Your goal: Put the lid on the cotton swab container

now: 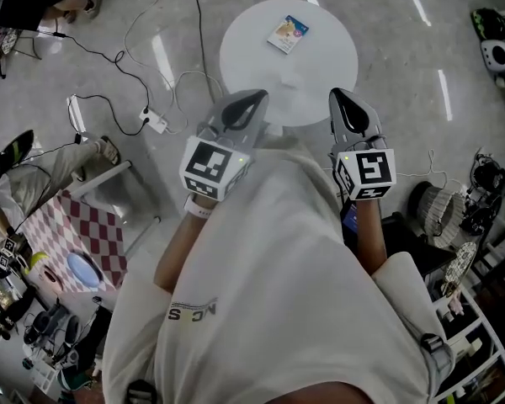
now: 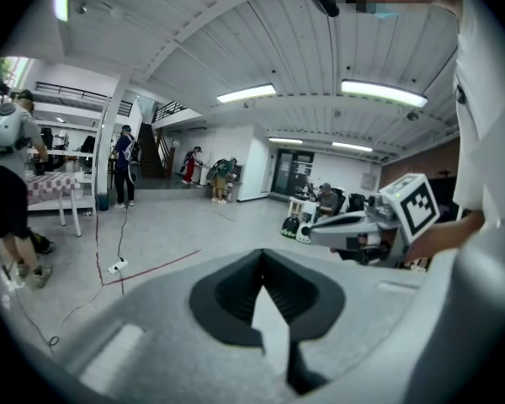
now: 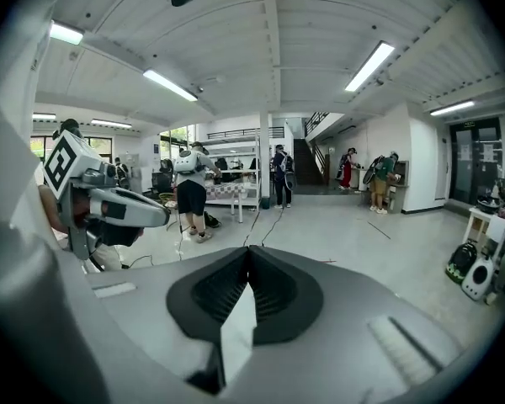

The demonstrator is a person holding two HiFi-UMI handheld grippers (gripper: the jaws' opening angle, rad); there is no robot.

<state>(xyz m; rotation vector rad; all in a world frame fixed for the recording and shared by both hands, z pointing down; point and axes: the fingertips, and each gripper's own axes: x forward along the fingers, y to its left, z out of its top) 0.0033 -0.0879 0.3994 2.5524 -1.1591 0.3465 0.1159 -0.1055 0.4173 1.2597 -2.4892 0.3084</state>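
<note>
A small flat pack [image 1: 288, 34] with blue and yellow print lies on the round white table [image 1: 320, 74], far in front of me; I see no separate lid. My left gripper [image 1: 254, 99] and right gripper [image 1: 340, 96] are held up close to the person's chest, short of the table's near edge. The jaws of both meet at the tip with nothing between them. The left gripper view shows its own shut jaws [image 2: 263, 256] and the right gripper [image 2: 314, 232] beside it. The right gripper view shows its shut jaws [image 3: 249, 251] and the left gripper [image 3: 163, 218]. Both look across the room, not at the table.
Cables and a power strip [image 1: 156, 124] lie on the floor left of the table. A red-checked table [image 1: 77, 234] with clutter stands at the left, and shelves [image 1: 475, 268] with objects at the right. People stand far off in the hall [image 3: 190, 194].
</note>
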